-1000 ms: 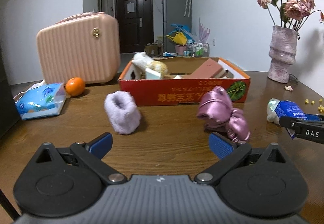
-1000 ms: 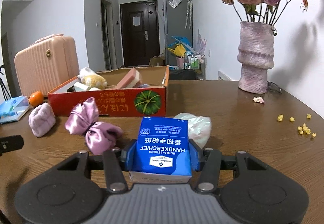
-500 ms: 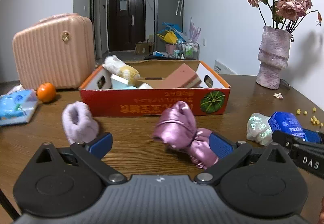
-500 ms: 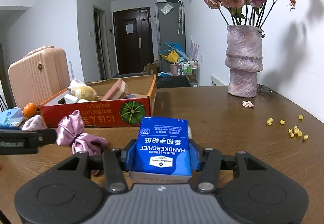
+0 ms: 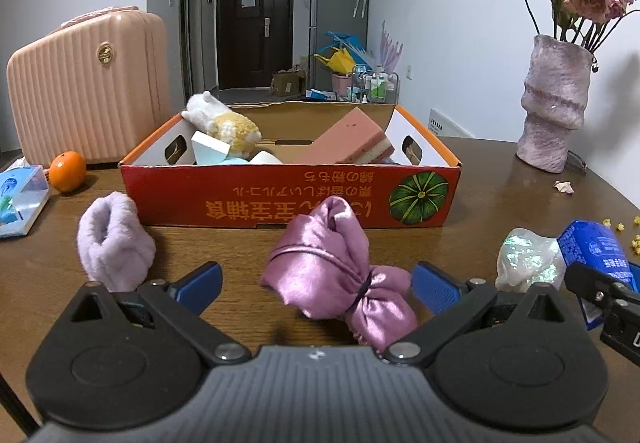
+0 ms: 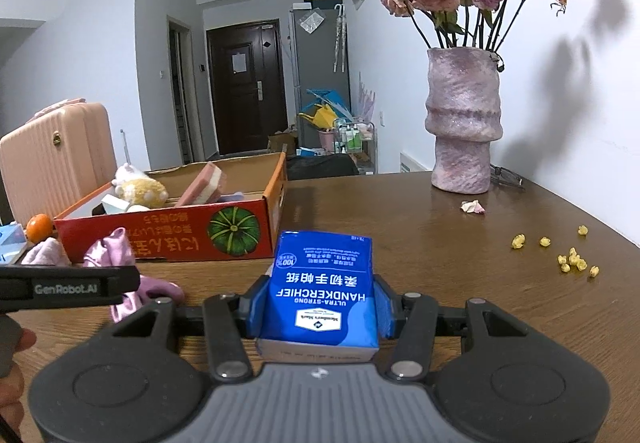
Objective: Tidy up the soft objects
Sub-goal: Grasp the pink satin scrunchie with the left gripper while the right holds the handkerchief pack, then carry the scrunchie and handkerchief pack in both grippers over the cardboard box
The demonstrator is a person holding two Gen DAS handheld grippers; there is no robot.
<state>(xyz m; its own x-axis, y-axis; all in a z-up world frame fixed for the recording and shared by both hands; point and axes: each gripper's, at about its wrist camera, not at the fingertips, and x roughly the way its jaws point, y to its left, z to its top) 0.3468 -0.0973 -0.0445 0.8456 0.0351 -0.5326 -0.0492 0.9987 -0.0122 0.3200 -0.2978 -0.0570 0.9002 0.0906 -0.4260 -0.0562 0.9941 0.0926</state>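
Observation:
My left gripper (image 5: 316,281) is open, its blue pads on either side of a pink satin bow pouch (image 5: 334,267) lying on the wooden table. A fluffy lilac item (image 5: 114,243) sits to its left. My right gripper (image 6: 318,299) is shut on a blue handkerchief tissue pack (image 6: 322,291), held above the table; the pack also shows in the left wrist view (image 5: 596,249). A pearly white soft item (image 5: 528,259) lies beside it. The red cardboard box (image 5: 292,195) holds a plush toy (image 5: 224,123) and a pink sponge (image 5: 352,141).
A pink suitcase (image 5: 88,83), an orange (image 5: 67,171) and a blue tissue packet (image 5: 18,199) stand at the left. A pink vase of dried roses (image 6: 464,123) stands at the back right. Yellow crumbs (image 6: 572,259) and a petal (image 6: 472,207) lie on the table.
My left gripper has moved right and forward until the pink bow pouch sits between its open fingers. My right gripper has lifted and turned right with the tissue pack.

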